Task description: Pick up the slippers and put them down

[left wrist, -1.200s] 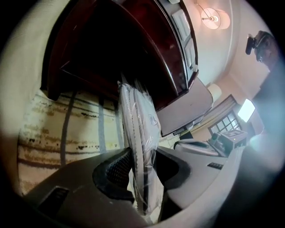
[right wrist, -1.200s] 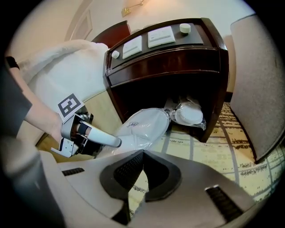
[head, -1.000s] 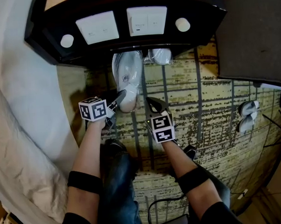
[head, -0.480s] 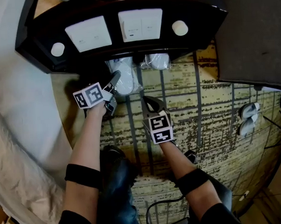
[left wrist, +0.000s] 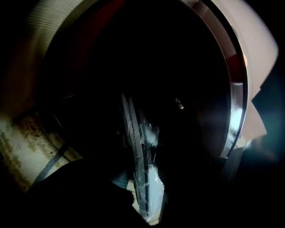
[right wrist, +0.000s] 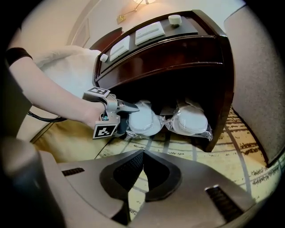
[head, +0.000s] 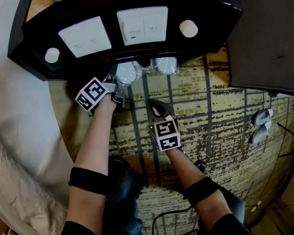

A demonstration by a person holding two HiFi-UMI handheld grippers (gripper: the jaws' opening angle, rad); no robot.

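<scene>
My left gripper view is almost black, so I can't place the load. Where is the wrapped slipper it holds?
Observer: The right gripper view shows the left gripper shut on the wrapped slipper at the mouth of the nightstand's open bottom recess.
Operator: Is anything beside it?
Observer: A second wrapped slipper sits in that recess, close on its right in that view. I can't tell whether they touch.
Operator: And my other gripper?
Observer: The right gripper is shut and empty, above the striped carpet in front of the nightstand.
</scene>
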